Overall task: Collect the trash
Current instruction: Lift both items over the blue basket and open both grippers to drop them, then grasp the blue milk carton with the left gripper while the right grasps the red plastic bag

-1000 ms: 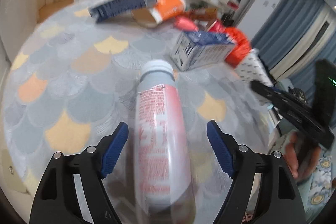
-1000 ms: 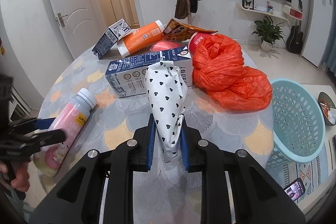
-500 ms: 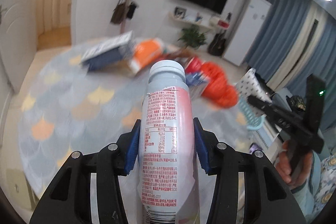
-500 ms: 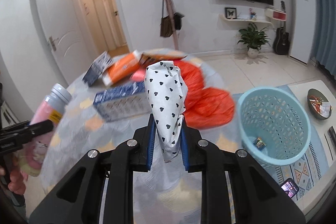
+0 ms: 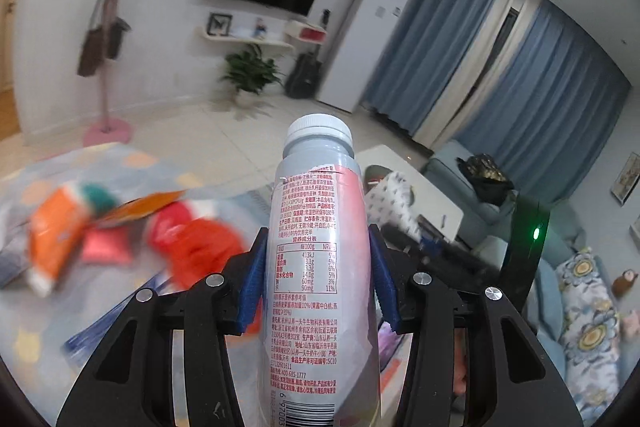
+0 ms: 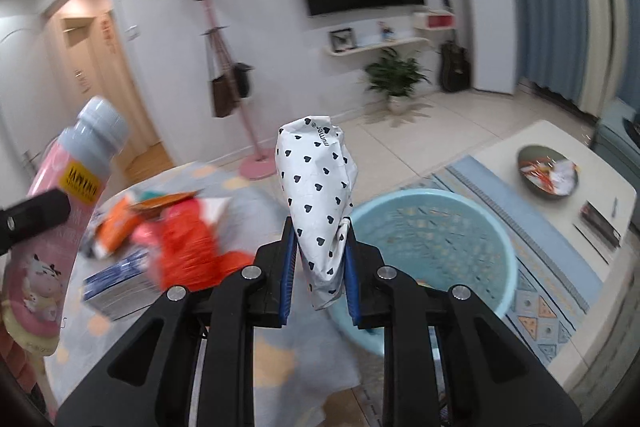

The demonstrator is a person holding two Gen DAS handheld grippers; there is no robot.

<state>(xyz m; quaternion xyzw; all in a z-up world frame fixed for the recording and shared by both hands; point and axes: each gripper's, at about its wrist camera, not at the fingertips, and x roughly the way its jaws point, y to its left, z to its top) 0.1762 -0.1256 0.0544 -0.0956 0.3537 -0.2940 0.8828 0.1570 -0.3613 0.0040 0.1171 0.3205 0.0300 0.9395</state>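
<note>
Left gripper [image 5: 318,283]: clamped on pink drink bottle [image 5: 320,267], blue pads pressed against both sides of the label, white cap pointing away and up. Bottle lifted clear of the bench [image 5: 60,179]. Same bottle visible at left edge of right wrist view [image 6: 60,211], held aloft above the bench edge.

Right gripper [image 6: 319,275]: closed on crumpled heart-print paper bag [image 6: 318,195], pinched at the narrow lower end, wide end standing upright above the pads. Bag raised off the bench.

Light blue basket [image 6: 472,227]: on the floor just beside the right edge of the bench, rim open upward, directly behind and right of the held bag. Some small items inside; too blurred to identify.

Remaining on the bench, grouped toward the far half: orange plastic bag [image 6: 188,247], orange carton [image 6: 114,227], blue-and-white carton [image 6: 116,279]. Near bench surface in front of the right gripper bare. Left wrist view blurred over this group.

Low white table [image 6: 560,195] right of the basket, carrying a dark dish [image 6: 548,173]. Patterned rug strip [image 6: 532,255] between basket and table.
</note>
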